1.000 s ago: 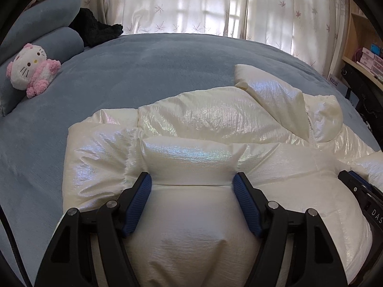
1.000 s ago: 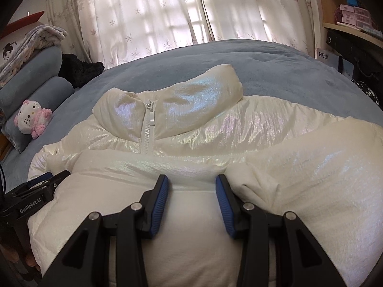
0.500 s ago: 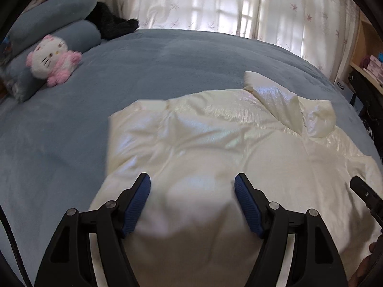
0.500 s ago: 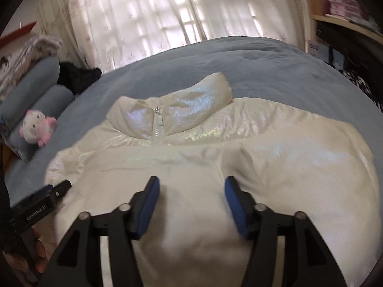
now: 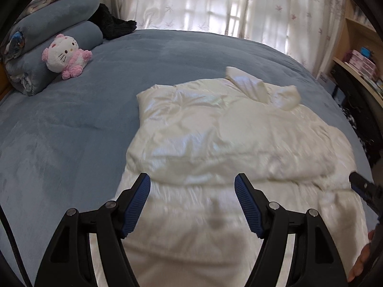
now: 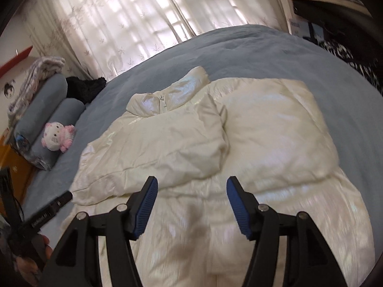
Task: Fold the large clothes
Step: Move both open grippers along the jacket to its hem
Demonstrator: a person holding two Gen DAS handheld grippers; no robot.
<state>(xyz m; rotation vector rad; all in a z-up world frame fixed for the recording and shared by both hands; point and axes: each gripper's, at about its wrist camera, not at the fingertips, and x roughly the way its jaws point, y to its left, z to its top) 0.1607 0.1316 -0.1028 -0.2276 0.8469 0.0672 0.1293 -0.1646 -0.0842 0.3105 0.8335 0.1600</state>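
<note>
1. Lying on the blue bed [image 5: 71, 124] is a shiny cream puffer jacket [image 5: 227, 138], collar end toward the curtains [image 5: 191, 2], both sleeves folded in over the chest.
2. Left gripper [image 5: 192, 186] hangs over the jacket's lower half with its fingers spread wide, nothing pinched between the blue pads [image 5: 136, 203]. Its body is cut off by the bottom of the frame.
3. Right gripper [image 6: 191, 187] is the same deal, fingers wide apart and not clamping anything, hovering over the jacket's lower part.
4. Jacket fabric closest to both cameras is motion-blurred, so I can't say whether the hem is flat or bunched. The hem itself sits below the frame edge in both views.
5. There's a dark smudge on the fabric between each pair of fingers; looks like a shadow, hard to be sure.
6. Collar [image 6: 167, 95] shows a zipper in the right view; in the left view it's just two pale flaps.
7. Past the jacket's left side, a pink-and-white plush cat [image 5: 65, 56] leans on rolled blue bedding [image 5: 59, 31], with something black and fuzzy [image 5: 112, 24] behind it that I can't identify.
8. Shelves [image 5: 359, 62] past the jacket's right side are mostly cropped off.
</note>
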